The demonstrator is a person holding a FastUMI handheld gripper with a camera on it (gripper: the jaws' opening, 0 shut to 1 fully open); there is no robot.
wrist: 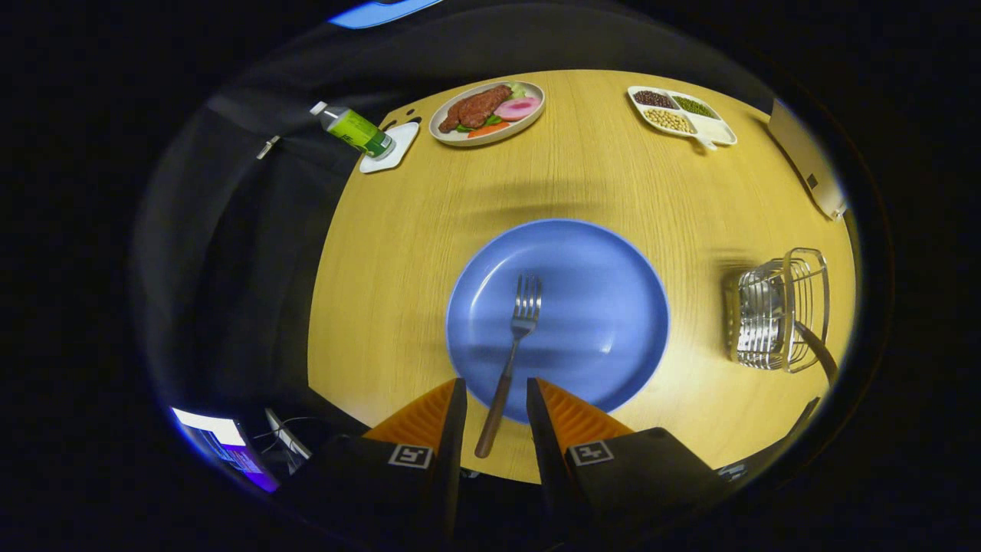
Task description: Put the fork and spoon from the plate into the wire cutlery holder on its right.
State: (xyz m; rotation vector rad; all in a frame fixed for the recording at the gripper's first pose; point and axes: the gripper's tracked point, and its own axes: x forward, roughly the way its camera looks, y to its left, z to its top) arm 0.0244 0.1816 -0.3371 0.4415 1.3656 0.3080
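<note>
A fork (515, 349) with a brown handle lies on the blue plate (605, 307), tines pointing away from me. Its handle runs over the plate's near rim onto the table. My gripper (495, 383) is open, with one orange finger (429, 414) on each side of the handle and a gap between pad and handle on both sides. The wire cutlery holder (778, 310) stands to the right of the plate. A dark brown handle (817, 350) leans out of the holder toward me; its head is hidden inside the wires.
Across the wooden table (398, 268) sit a plate of food (487, 112), a divided dish of beans (680, 113) and a green bottle (354, 129) on a white coaster. A white box (808, 161) lies at the far right edge.
</note>
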